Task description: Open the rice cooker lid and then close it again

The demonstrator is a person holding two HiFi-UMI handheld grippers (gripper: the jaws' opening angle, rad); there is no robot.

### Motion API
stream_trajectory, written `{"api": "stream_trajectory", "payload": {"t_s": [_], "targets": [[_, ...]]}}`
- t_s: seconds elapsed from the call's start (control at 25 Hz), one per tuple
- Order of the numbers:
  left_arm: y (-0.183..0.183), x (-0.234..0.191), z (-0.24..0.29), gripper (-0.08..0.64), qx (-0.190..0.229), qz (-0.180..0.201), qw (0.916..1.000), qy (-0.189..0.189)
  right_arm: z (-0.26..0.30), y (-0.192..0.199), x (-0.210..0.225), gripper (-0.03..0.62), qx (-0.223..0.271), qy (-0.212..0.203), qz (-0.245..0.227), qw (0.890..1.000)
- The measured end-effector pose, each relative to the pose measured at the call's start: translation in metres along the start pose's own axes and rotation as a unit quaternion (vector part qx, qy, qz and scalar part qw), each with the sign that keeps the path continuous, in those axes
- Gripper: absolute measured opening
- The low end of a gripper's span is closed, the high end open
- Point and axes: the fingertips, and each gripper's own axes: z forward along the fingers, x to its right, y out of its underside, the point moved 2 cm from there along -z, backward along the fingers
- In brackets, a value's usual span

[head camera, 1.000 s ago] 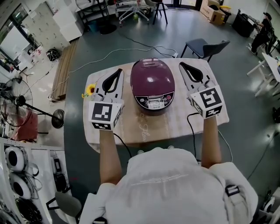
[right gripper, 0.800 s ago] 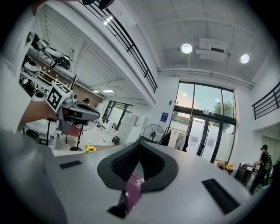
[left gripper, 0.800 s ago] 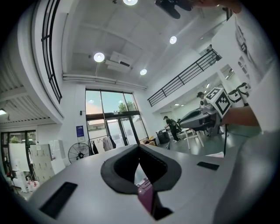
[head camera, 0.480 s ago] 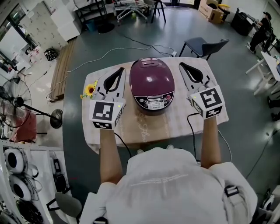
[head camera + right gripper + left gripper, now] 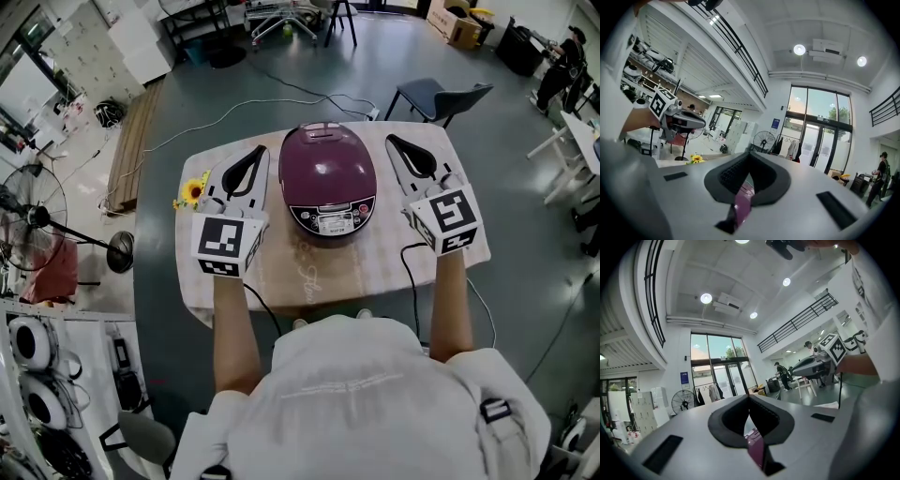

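Purple rice cooker point(image 5: 330, 208) at the middle of the worktop point(image 5: 319, 277), lid point(image 5: 325, 157) down. Left tongs point(image 5: 257, 151) just beside the cooker's left flank, clear of it, pressed fully together with nothing gripped. Right tongs point(image 5: 392, 140) just beside the right flank, likewise closed and empty. Both held level, pointing away from the person. Yellow flower point(image 5: 193, 192) at the worktop's left edge, near the left tongs.

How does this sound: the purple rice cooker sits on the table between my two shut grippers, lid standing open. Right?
Not quite: the lid is down, closed on the rice cooker, as the head view shows. The rest holds: it sits on the table between the shut left gripper and right gripper.
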Motion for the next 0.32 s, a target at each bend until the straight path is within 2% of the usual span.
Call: {"api": "stream_trajectory", "payload": {"t_s": [0.32], "targets": [[0.0101,0.0021,0.0042,0.017,-0.009,-0.004,0.9999,0.013,0.0071,0.0060,0.0023,0.026,-0.005,0.000,0.002,1.000]]}}
